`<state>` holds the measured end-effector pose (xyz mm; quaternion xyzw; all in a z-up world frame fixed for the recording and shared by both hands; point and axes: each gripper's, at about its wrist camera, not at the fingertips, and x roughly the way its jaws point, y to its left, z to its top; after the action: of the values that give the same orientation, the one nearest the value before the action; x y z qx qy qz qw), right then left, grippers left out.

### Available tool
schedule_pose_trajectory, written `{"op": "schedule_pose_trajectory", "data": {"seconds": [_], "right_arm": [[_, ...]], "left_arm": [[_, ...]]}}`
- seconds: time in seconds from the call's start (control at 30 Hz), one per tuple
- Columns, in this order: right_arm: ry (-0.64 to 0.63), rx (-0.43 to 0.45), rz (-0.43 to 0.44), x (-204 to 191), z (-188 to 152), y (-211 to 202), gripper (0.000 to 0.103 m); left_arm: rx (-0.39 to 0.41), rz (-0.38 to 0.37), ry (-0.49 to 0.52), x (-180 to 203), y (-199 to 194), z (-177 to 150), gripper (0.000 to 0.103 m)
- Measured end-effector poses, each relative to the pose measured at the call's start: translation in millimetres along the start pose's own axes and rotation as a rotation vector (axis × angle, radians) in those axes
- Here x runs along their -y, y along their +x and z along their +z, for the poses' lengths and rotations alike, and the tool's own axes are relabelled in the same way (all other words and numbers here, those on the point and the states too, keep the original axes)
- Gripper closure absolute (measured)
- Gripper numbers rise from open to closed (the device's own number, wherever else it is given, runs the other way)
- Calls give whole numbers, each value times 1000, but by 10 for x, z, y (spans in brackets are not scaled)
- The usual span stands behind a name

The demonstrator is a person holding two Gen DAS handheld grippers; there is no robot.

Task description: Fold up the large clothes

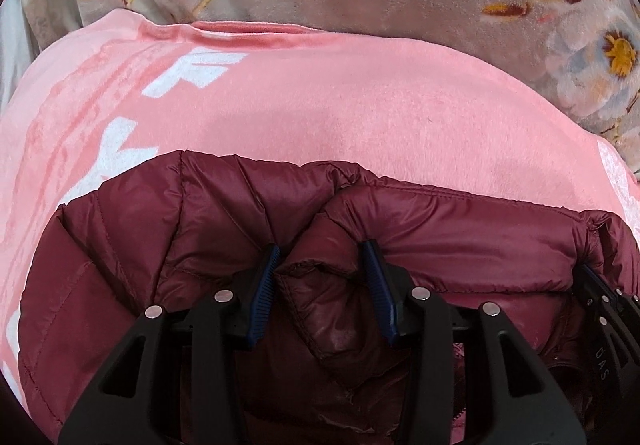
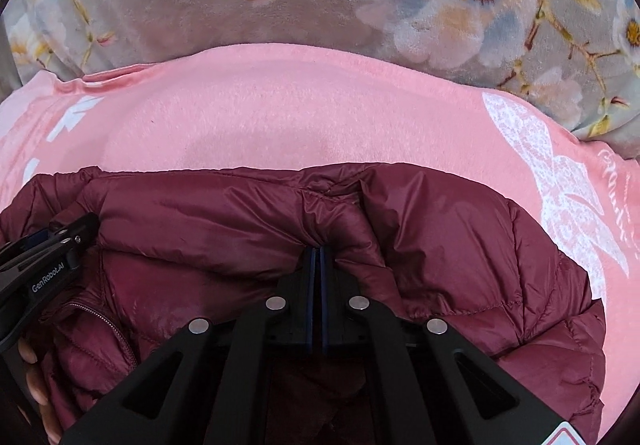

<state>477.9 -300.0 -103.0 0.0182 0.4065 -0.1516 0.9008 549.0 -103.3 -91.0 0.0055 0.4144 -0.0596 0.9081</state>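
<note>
Both views: your two grippers at the upper edge of a dark red quilted jacket (image 1: 224,229), which lies on a pink blanket (image 1: 360,109) with white print. The pink blanket is spread over a grey flowered cover (image 2: 200,5), which shows beyond the jacket's far edge in both views.

Left wrist view: your left gripper (image 1: 324,261) has its blue-padded fingers (image 1: 264,285) standing apart, with a puckered fold of the jacket's edge bunched between them and pressed by both pads. At the jacket's right side, the tip of your right gripper (image 1: 600,297) enters the frame, resting against the same edge.

Right wrist view: your right gripper (image 2: 318,257) has its pads drawn fully together, pinching a thin ridge of jacket fabric that rises into the closed tips. To the left of this pinch the jacket's zip (image 2: 104,321) runs down its front. At the jacket's left side your left gripper (image 2: 60,241) reaches in, and a hand (image 2: 36,389) shows below it at the frame's edge.

The jacket's far edge lies roughly straight across the pink blanket between the two grips.
</note>
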Motion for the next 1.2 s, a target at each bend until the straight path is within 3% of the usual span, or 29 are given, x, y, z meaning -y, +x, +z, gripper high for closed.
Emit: {"op": "schedule_pose_trajectory", "data": {"seconds": [1.2], "right_arm": [[-35, -4, -29, -69, 6, 19, 103]], "left_arm": [[0, 94, 90, 118, 45, -35, 58]]}}
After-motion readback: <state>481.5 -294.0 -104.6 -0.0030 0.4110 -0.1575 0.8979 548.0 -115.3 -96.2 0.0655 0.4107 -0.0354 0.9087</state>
